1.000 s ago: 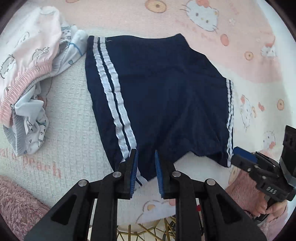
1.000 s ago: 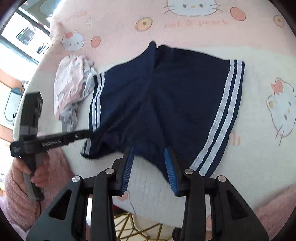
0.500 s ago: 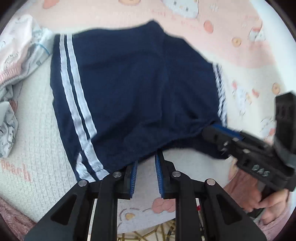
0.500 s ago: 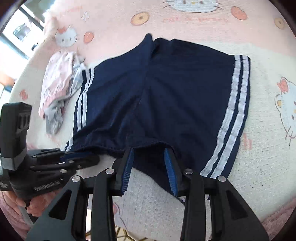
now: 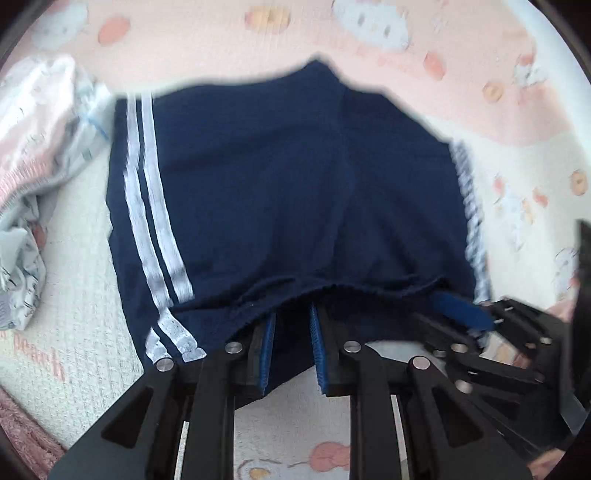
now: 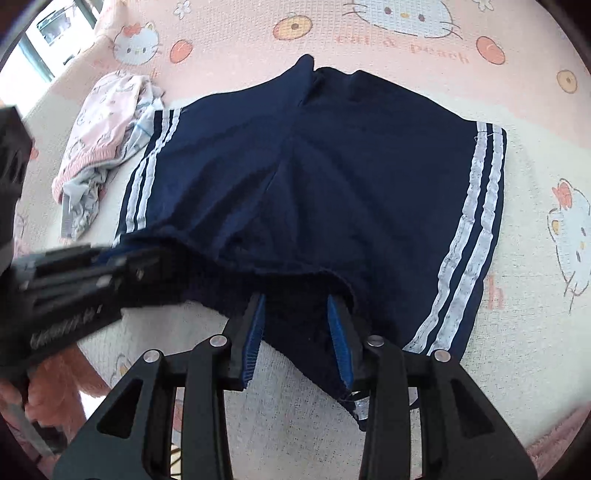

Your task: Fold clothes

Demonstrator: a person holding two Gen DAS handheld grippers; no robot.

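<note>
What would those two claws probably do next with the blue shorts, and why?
Probably close on the near hem. The left gripper and right gripper each straddle that edge of the navy shorts, pads apparently not yet pressing, so pinching comes before lifting to fold.

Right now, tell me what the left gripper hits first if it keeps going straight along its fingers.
The left gripper would meet the navy shorts first; their near hem already lies between its open fingers. How close it is to the blanket underneath is unclear.

A home: cartoon-cat blanket (image 6: 406, 44), heaped laundry (image 6: 107, 122), window (image 6: 55, 26).

Navy shorts (image 6: 332, 177) – matt knit cloth; blanket (image 6: 535, 314) – waffle-textured (soft-looking).
</note>
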